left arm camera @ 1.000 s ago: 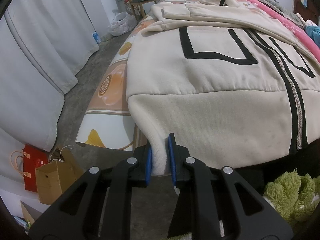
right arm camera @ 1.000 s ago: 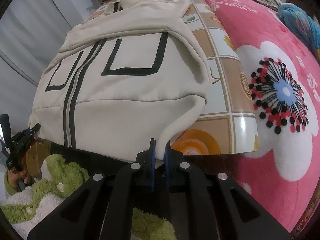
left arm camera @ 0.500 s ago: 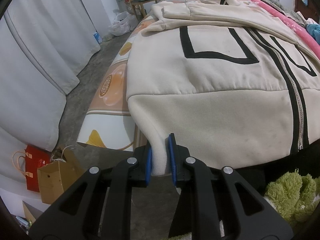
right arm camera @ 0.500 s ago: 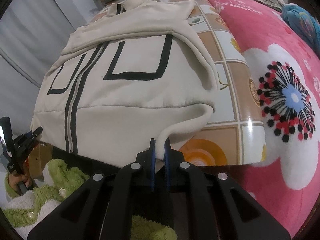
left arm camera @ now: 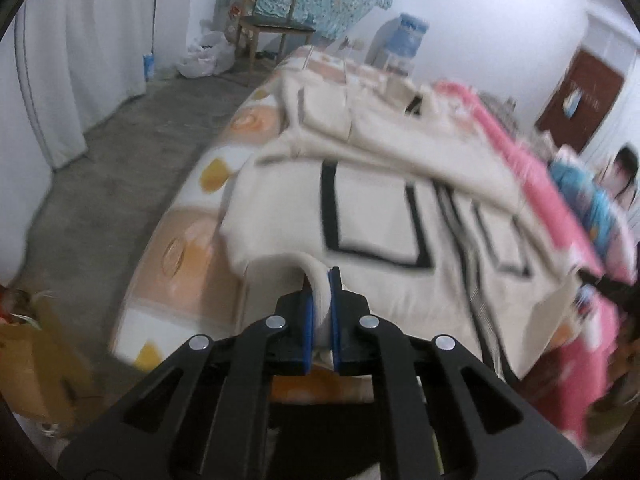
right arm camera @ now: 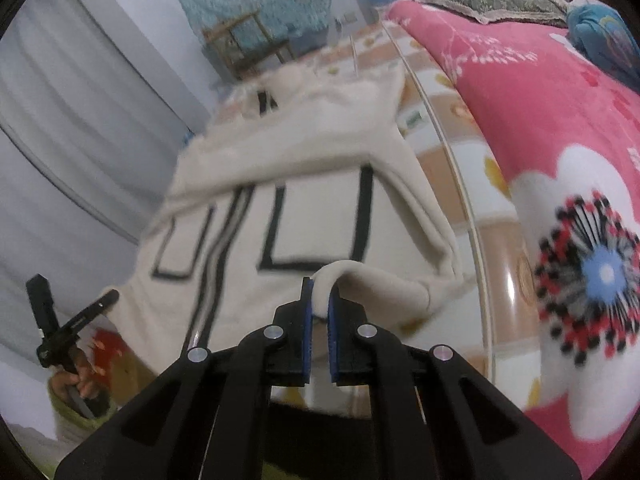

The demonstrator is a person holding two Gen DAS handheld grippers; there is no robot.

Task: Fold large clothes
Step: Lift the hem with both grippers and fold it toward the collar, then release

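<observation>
Garment: cream jacket with black outlines, lying zip-up on the patterned mat, collar at the far end.
Left gripper: clamped on the near-left hem corner, lifted.
Right gripper: clamped on the near-right hem corner, lifted.
Key relation: jacket's long axis runs straight away from both tools; hem nearest, collar farthest, so the fold likely carries the hem forward.
Neighbour: pink blanket just right.
</observation>
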